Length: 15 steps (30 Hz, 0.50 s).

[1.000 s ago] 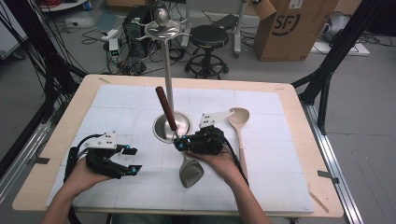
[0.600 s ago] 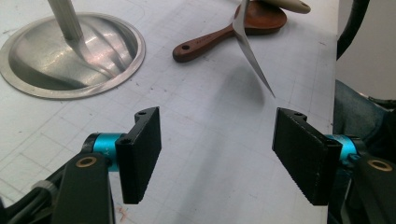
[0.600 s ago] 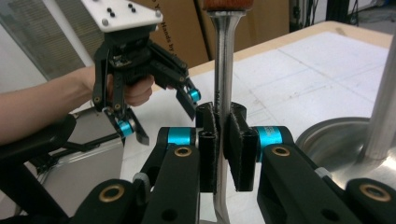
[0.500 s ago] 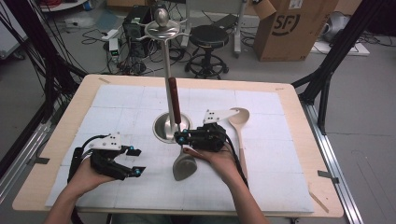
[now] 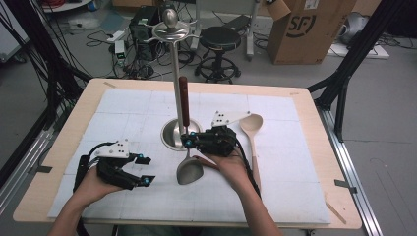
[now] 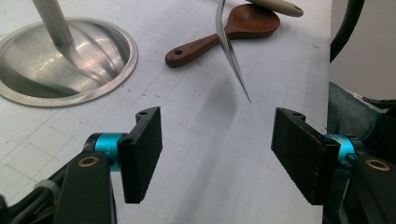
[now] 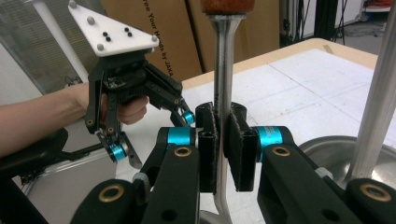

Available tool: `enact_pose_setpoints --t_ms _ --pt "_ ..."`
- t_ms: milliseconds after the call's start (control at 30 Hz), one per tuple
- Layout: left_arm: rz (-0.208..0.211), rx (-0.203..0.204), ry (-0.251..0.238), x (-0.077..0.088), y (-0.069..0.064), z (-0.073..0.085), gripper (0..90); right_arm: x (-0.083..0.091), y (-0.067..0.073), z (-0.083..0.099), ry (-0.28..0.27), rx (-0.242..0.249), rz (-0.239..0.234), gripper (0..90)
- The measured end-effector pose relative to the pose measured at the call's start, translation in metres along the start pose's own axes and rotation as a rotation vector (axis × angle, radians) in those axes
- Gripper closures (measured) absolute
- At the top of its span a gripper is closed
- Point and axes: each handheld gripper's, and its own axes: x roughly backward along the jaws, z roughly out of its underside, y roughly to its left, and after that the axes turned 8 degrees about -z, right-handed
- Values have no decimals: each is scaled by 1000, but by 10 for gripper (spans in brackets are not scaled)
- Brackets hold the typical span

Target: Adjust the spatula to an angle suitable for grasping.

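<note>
One steel ladle with a brown wooden handle, held upright beside the polished steel rack stand, its shaft clamped in the right gripper. One pale wooden spoon lies flat on the white gridded mat. Left gripper rests low, jaws parted and empty.

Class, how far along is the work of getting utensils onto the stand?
Done: the right tongs are shut on the metal ladle with the brown wooden handle, held upright. In hand: it stands beside the utensil stand's pole. Left: likely hanging it, since the top hooks look bare; the pale wooden spoon and dark wooden spoon lie on the table; left tongs open, empty.
</note>
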Motion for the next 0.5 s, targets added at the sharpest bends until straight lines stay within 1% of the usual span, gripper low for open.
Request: enact_pose_setpoints --t_ms 100,133,233,367,400,467,500 --pt "0 -2 1 0 0 0 343 0 0 -3 -13 -3 2 837" --pt "-1 -2 -1 1 1 0 343 0 0 -4 -13 -1 0 837" --pt "0 1 -3 1 1 0 343 0 0 -9 -10 5 14 837" --pt "3 4 -6 1 1 1 343 -1 -1 -18 -14 20 16 837" --pt "3 0 -5 2 2 1 343 -1 -1 -20 -15 29 12 837" --pt "3 6 -12 2 2 1 343 0 0 -25 -17 40 13 837" --pt "3 6 -12 2 2 1 343 0 1 -28 -26 44 19 837"
